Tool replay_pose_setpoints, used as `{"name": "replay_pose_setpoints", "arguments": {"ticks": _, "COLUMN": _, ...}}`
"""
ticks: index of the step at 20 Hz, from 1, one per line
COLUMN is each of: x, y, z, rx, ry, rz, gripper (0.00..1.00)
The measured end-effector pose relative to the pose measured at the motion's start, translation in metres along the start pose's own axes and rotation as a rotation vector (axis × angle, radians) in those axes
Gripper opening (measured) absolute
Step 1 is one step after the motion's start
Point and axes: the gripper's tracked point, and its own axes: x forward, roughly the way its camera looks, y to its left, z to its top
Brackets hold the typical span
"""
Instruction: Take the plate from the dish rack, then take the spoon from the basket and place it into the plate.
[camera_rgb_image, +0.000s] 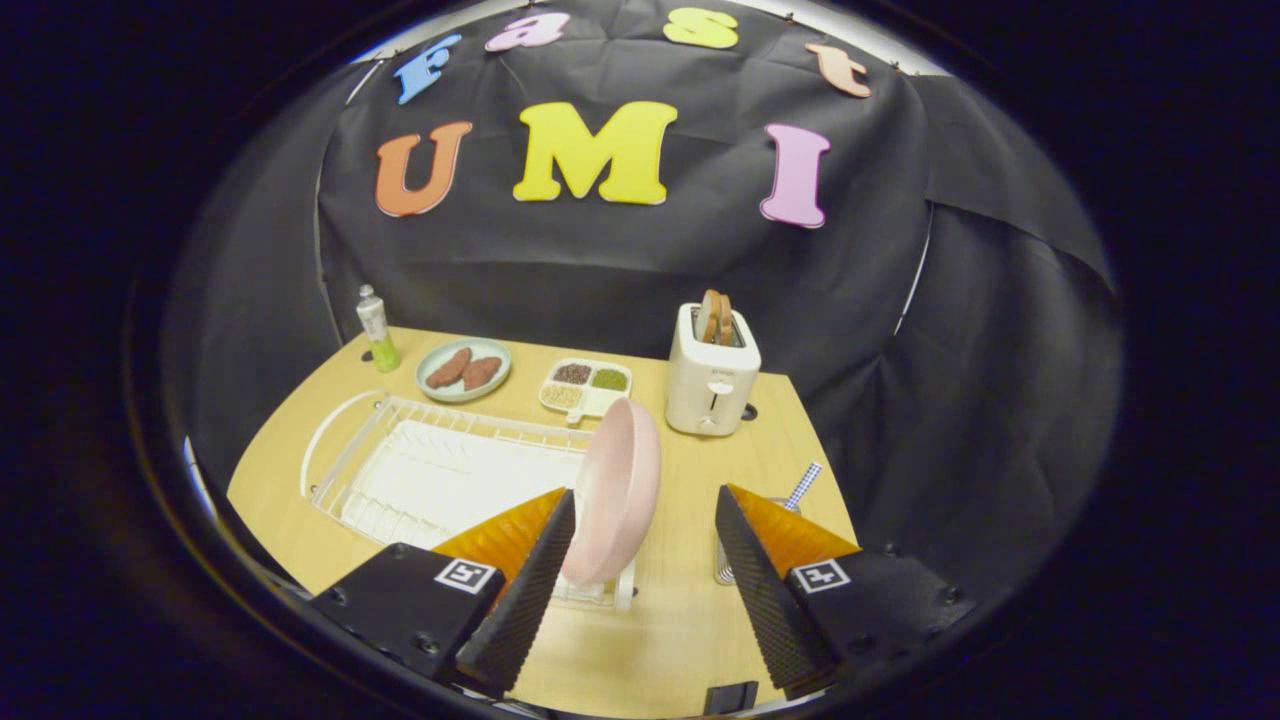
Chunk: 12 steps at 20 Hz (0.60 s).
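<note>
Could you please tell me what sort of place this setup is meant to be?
Probably a mock kitchen counter in a booth: a dish rack holding a pink plate, a toaster and a food tray on a wooden table. The gripper is open.

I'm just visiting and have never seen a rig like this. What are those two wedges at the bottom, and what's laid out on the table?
The wedges are the fingers of a hand-held gripper; the camera rides on it, looking forward along them. They are open and hold nothing. Between them a pink plate stands on edge in a white dish rack. Behind the right finger is a basket with a spoon. Beyond: a toaster, a plate of food, a divided tray and a bottle.
</note>
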Motion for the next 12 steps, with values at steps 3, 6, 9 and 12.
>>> {"name": "replay_pose_setpoints", "arguments": {"ticks": 3, "x": 0.023, "y": -0.01, "z": 0.021, "rx": -0.005, "ry": 0.049, "rz": -0.119, "gripper": 0.82}}
{"name": "replay_pose_setpoints", "arguments": {"ticks": 6, "x": 0.043, "y": -0.006, "z": 0.033, "rx": -0.039, "ry": 0.116, "rz": -0.166, "gripper": 0.75}}
{"name": "replay_pose_setpoints", "arguments": {"ticks": 9, "x": 0.052, "y": -0.004, "z": 0.038, "rx": -0.08, "ry": 0.165, "rz": -0.225, "gripper": 0.69}}
{"name": "replay_pose_setpoints", "arguments": {"ticks": 12, "x": 0.062, "y": 0.007, "z": 0.04, "rx": -0.122, "ry": 0.206, "rz": -0.245, "gripper": 0.57}}
